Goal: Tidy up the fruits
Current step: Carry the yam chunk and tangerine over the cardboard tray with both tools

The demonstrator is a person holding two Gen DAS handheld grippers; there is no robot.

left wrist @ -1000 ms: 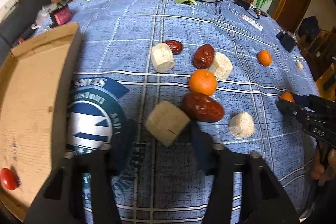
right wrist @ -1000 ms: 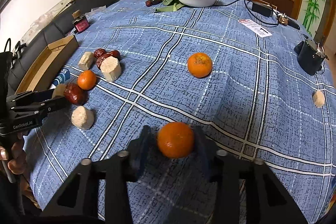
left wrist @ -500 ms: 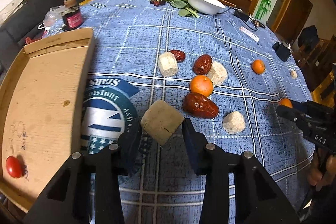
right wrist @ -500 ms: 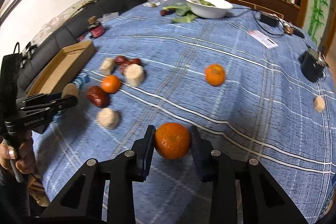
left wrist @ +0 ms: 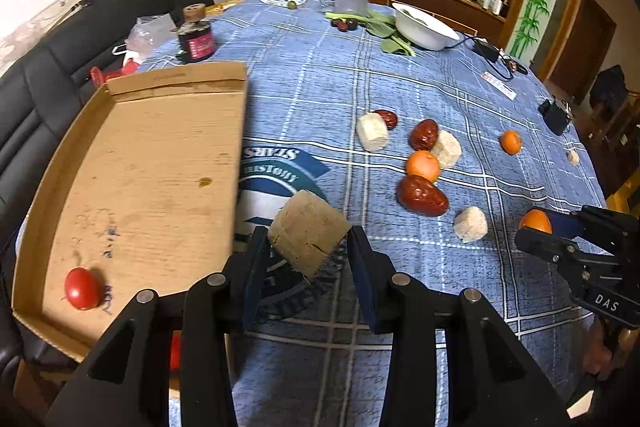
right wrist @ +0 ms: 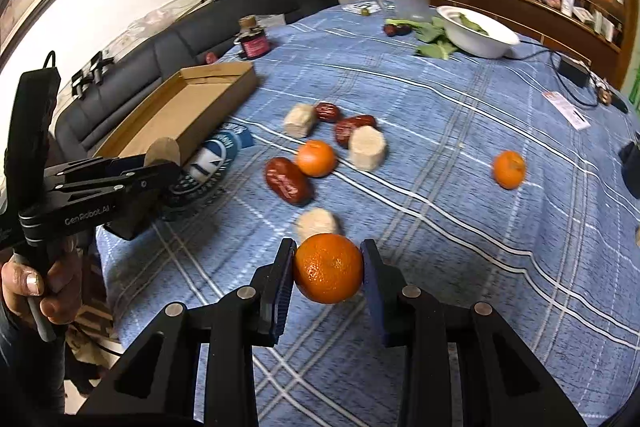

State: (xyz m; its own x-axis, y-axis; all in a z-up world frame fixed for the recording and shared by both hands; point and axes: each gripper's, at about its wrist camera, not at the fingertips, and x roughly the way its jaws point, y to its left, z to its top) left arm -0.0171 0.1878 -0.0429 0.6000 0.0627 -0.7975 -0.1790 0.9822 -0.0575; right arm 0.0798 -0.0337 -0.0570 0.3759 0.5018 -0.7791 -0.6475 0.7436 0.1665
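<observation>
My left fingers (left wrist: 307, 253) squeeze a tan, round chunk of cut fruit (left wrist: 308, 231), low in the middle of the frame, lifted just beside the flat brown cardboard box (left wrist: 160, 163) at the left. My right fingers (right wrist: 328, 277) squeeze a round orange tangerine (right wrist: 328, 268) above the blue checked table (right wrist: 460, 227)

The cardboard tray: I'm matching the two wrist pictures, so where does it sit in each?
Left wrist: the cardboard tray fills the left side, a small red fruit in its near corner.
Right wrist: it lies left of centre, beyond the left tongs.
Shared landmark: the white bowl at the table's far side.
</observation>
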